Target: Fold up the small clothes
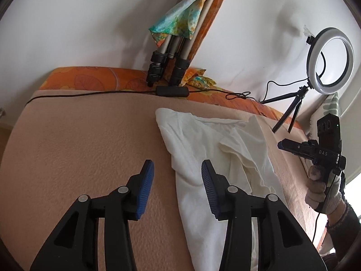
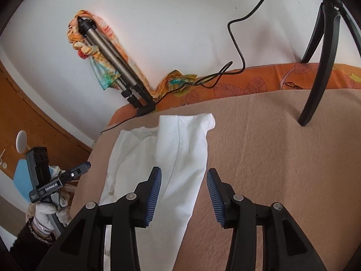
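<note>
Step in hand, as I judge it: between folds; the white garment (image 1: 203, 158) lies partly folded on the beige blanket (image 1: 90, 146), a sleeve end toward the far edge, an inner layer doubled over itself.

Left gripper (image 1: 178, 189): jaws part open, nothing between the pads; garment's near edge runs under and just beyond the right-hand jaw, bare blanket under the other.

Right gripper (image 2: 183, 194): jaws part open, empty; garment lies under and ahead of the left-hand jaw, its edge passing between the two.

Both hover clear of the cloth; no pad presses on it.

Next move, my guess: bring each pair of jaws down onto an edge or corner of the garment, pinch one layer cleanly, then carry it over; the loose inner fold may drag.

Containers: none seen; no basket, no bin.
</note>
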Action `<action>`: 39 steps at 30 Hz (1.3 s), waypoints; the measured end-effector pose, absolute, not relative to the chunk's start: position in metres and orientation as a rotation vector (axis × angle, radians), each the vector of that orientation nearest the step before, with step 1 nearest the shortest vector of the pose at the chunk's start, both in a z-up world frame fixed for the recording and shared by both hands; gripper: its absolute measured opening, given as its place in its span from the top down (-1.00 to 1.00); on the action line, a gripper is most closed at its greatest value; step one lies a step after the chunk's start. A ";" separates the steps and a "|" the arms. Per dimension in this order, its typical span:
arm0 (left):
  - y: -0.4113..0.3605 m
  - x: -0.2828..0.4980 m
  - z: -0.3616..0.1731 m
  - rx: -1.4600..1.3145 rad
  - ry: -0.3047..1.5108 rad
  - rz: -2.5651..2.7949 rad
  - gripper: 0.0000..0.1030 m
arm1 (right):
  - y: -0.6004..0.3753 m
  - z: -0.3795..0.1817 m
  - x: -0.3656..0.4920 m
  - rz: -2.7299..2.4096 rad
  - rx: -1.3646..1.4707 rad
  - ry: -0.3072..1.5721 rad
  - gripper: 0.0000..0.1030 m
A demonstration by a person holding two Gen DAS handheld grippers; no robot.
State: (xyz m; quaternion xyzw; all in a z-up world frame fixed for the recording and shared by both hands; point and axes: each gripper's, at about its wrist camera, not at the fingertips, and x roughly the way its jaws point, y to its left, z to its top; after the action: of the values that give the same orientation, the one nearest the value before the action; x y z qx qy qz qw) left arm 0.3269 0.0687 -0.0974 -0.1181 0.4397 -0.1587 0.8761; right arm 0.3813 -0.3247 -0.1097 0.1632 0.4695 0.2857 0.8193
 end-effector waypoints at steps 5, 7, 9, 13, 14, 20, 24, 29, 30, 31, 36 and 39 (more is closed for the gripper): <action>0.067 0.361 -0.113 -0.279 0.939 -0.364 0.18 | -0.320 -0.137 0.417 0.636 0.411 1.021 0.10; 0.065 0.372 -0.116 -0.293 0.940 -0.378 0.18 | -0.318 -0.144 0.424 0.645 0.426 1.023 0.09; 0.063 0.383 -0.121 -0.321 0.944 -0.390 0.18 | -0.314 -0.149 0.430 0.668 0.441 1.026 0.09; 0.061 0.398 -0.129 -0.387 0.956 -0.402 0.18 | -0.306 -0.158 0.439 0.674 0.436 1.043 0.10; 0.059 0.400 -0.130 -0.384 0.955 -0.403 0.18 | -0.306 -0.160 0.443 0.677 0.445 1.048 0.10; 0.045 0.406 -0.133 -0.340 0.947 -0.412 0.87 | -0.304 -0.160 0.452 0.679 0.458 1.045 0.89; 0.046 0.408 -0.130 -0.332 0.918 -0.406 0.88 | -0.305 -0.152 0.453 0.644 0.395 1.020 0.97; 0.046 0.410 -0.130 -0.321 0.928 -0.428 0.78 | -0.301 -0.153 0.453 0.641 0.340 1.032 0.83; 0.047 0.412 -0.131 -0.336 0.946 -0.427 0.66 | -0.302 -0.155 0.454 0.650 0.355 1.046 0.60; 0.047 0.414 -0.133 -0.349 0.955 -0.428 0.63 | -0.304 -0.156 0.454 0.665 0.382 1.051 0.28; 0.041 0.419 -0.137 -0.341 0.955 -0.432 0.63 | -0.293 -0.163 0.454 0.693 0.359 1.062 0.30; 0.038 0.421 -0.138 -0.323 0.954 -0.427 0.90 | -0.284 -0.164 0.454 0.691 0.313 1.063 0.94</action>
State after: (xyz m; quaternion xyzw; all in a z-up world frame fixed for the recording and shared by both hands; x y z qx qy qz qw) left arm 0.4206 0.0384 -0.1380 -0.1537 0.4537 -0.2032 0.8539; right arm 0.4539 -0.2844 -0.1636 0.1458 0.4944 0.3213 0.7944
